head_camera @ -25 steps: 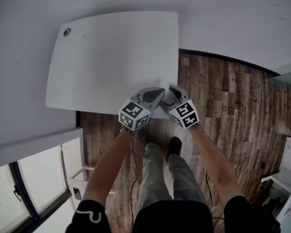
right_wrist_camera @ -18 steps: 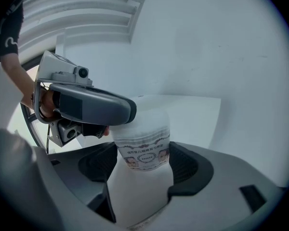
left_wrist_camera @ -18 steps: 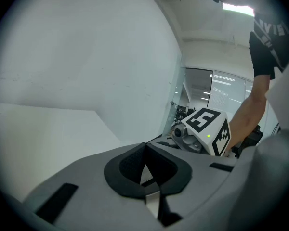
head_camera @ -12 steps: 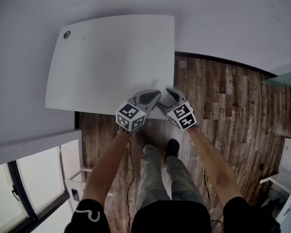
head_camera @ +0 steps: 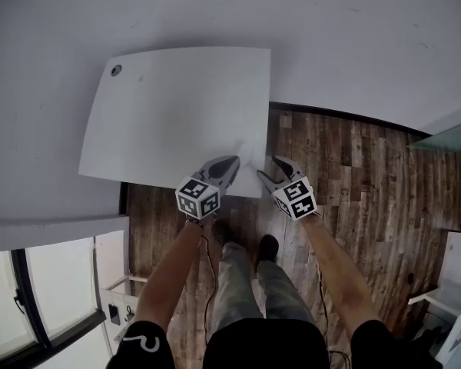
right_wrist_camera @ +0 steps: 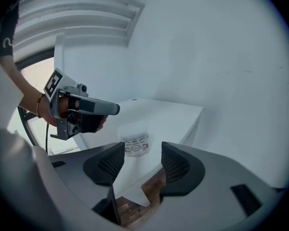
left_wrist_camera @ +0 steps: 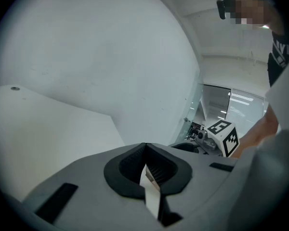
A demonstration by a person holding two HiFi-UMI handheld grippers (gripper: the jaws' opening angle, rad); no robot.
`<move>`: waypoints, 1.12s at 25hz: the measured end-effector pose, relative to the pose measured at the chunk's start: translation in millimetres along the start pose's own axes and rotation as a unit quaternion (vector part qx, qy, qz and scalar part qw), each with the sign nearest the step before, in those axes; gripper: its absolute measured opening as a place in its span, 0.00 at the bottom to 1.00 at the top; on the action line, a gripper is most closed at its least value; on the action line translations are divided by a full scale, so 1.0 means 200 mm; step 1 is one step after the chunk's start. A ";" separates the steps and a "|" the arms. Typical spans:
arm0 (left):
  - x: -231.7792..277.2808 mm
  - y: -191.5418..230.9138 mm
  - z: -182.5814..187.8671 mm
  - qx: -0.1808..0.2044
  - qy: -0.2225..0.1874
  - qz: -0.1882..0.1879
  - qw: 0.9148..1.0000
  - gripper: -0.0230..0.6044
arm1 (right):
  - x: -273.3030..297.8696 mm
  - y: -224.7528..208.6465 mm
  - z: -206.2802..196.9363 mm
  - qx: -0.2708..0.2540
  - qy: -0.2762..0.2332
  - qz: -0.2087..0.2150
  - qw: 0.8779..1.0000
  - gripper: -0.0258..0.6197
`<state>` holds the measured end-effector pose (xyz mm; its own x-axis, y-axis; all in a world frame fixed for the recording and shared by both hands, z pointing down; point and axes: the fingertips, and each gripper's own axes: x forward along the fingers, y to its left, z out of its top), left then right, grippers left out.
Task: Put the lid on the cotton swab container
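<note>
The cotton swab container is a small clear tub with a printed label. It stands on the white table near the table's front right corner, and a translucent lid appears to sit on top. In the head view the container is only a faint pale shape. My right gripper is short of the tub; its jaws are closing with nothing between them. My left gripper is shut with nothing visibly held, and it shows as a grey nose left of the tub.
The table stands against a pale wall, with a small round grommet at its far left corner. Dark wood floor lies to the right. The person's legs and shoes are just below the table's front edge.
Both grippers have pulled back from the container towards the table's front edge and moved apart. The right jaws have narrowed.
</note>
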<state>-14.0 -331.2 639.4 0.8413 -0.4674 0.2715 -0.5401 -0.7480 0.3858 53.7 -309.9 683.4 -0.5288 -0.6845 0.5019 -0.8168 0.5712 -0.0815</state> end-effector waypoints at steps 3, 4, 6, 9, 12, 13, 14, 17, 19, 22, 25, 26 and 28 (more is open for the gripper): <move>-0.07 -0.03 0.03 0.005 0.000 0.018 1.000 0.08 | -0.09 -0.02 0.07 0.005 -0.010 -0.012 1.000 0.36; -0.10 -0.05 0.04 0.007 0.000 0.022 1.000 0.08 | -0.12 -0.03 0.09 0.006 -0.014 -0.016 1.000 0.34; -0.15 -0.07 0.08 0.010 -0.004 0.033 0.999 0.08 | -0.19 -0.03 0.14 0.004 -0.021 -0.022 1.000 0.28; -0.22 -0.12 0.15 0.012 -0.017 0.053 0.998 0.08 | -0.29 -0.05 0.22 0.003 -0.035 -0.035 0.999 0.21; -0.29 -0.17 0.23 0.014 -0.030 0.075 0.997 0.08 | -0.38 -0.06 0.31 0.006 -0.052 -0.050 0.997 0.13; -0.31 -0.19 0.25 0.014 -0.035 0.081 0.996 0.08 | -0.41 -0.05 0.33 0.006 -0.057 -0.053 0.997 0.09; -0.33 -0.21 0.27 0.013 -0.039 0.086 0.995 0.08 | -0.43 -0.05 0.35 0.005 -0.060 -0.053 0.997 0.06; -0.38 -0.25 0.31 0.015 -0.044 0.100 0.994 0.08 | -0.51 -0.03 0.40 0.002 -0.067 -0.048 0.997 0.06; -0.42 -0.27 0.35 0.015 -0.051 0.110 0.993 0.08 | -0.56 -0.04 0.43 0.006 -0.071 -0.048 0.996 0.06; -0.46 -0.33 0.40 0.014 -0.062 0.126 0.990 0.08 | -0.64 -0.05 0.47 0.015 -0.077 -0.054 0.995 0.06; -0.51 -0.38 0.44 0.018 -0.070 0.141 0.987 0.08 | -0.70 -0.04 0.52 0.018 -0.082 -0.060 0.995 0.06; -0.53 -0.40 0.44 0.018 -0.074 0.146 0.986 0.08 | -0.73 -0.04 0.53 0.019 -0.084 -0.060 0.994 0.06; -0.56 -0.44 0.45 0.016 -0.082 0.155 0.984 0.08 | -0.76 -0.04 0.55 0.022 -0.088 -0.062 0.994 0.06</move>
<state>-58.1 -255.3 495.4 0.6298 -0.7437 0.2242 -0.7728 -0.5707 0.2776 115.5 -258.9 513.4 -0.4523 -0.8197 0.3516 -0.8855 0.4597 -0.0674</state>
